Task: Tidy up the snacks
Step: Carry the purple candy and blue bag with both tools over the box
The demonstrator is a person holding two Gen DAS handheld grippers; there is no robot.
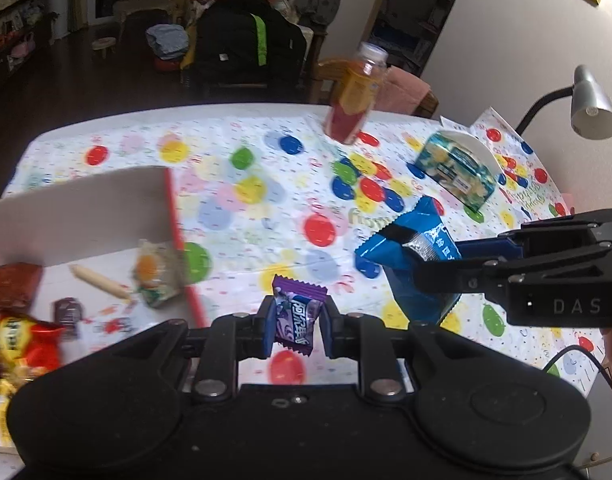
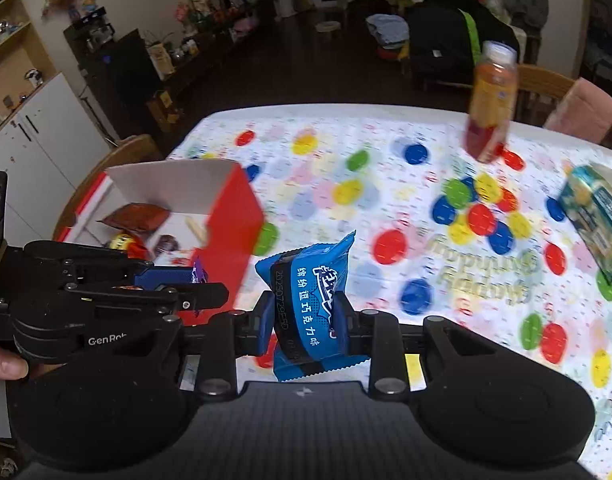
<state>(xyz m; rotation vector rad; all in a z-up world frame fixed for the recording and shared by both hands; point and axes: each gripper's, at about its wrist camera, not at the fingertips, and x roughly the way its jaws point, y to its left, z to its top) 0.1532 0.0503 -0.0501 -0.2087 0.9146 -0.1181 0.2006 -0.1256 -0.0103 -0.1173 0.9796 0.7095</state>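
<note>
The left gripper (image 1: pixel 295 322) is closed on a small purple candy (image 1: pixel 296 320), the right gripper (image 2: pixel 304 320) on a blue packet (image 2: pixel 308 300); both are lifted over the table (image 1: pixel 242 216), near the red box (image 2: pixel 230 232) of snacks. Both wrappers look light, crinkly and slippery, so a mid-body pinch suits them. The box's near wall stands between; a bottle (image 2: pixel 492 108) and tissue pack (image 1: pixel 456 170) sit well apart.

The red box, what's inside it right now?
Inside the red box: a brown packet, a red-and-yellow packet, a pale stick, a small dark candy and an orange-printed packet. Its near wall hides the rest.
</note>
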